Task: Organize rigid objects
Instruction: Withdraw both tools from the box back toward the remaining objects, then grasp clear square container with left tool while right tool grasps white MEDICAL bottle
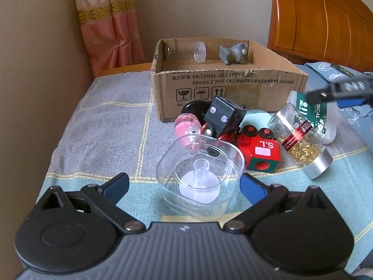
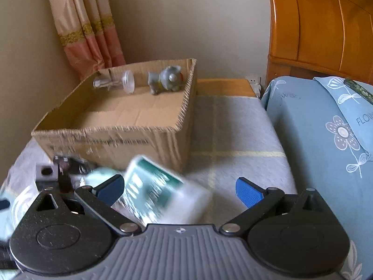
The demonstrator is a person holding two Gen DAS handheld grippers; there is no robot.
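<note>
Left wrist view: my left gripper [image 1: 184, 186] has its jaws spread wide, one blue pad on each side of a clear plastic container [image 1: 200, 175] that stands upright on the checked blanket [image 1: 105, 126]; neither pad visibly touches it. Behind the container lies a cluster of items: a pink bottle [image 1: 186, 126], a black cube [image 1: 225, 115], a red block marked "S.L" [image 1: 258, 149], and a tilted glass jar of gold pieces [image 1: 296, 137] with a silver lid. A green-and-white bottle [image 1: 314, 116] sits just behind the jar. Farther back stands the cardboard box [image 1: 228, 86], holding a clear jar [image 1: 186, 51] on its side and a grey figurine [image 1: 234, 53].

Right wrist view: my right gripper [image 2: 179, 189] is also spread open. The green-and-white bottle [image 2: 160, 191] lies between the pads, blurred, close to the left pad and apart from the right; I cannot tell whether it is touched. The box [image 2: 116, 137] sits beyond, with a blue floral pillow [image 2: 326, 140] at right.
</note>
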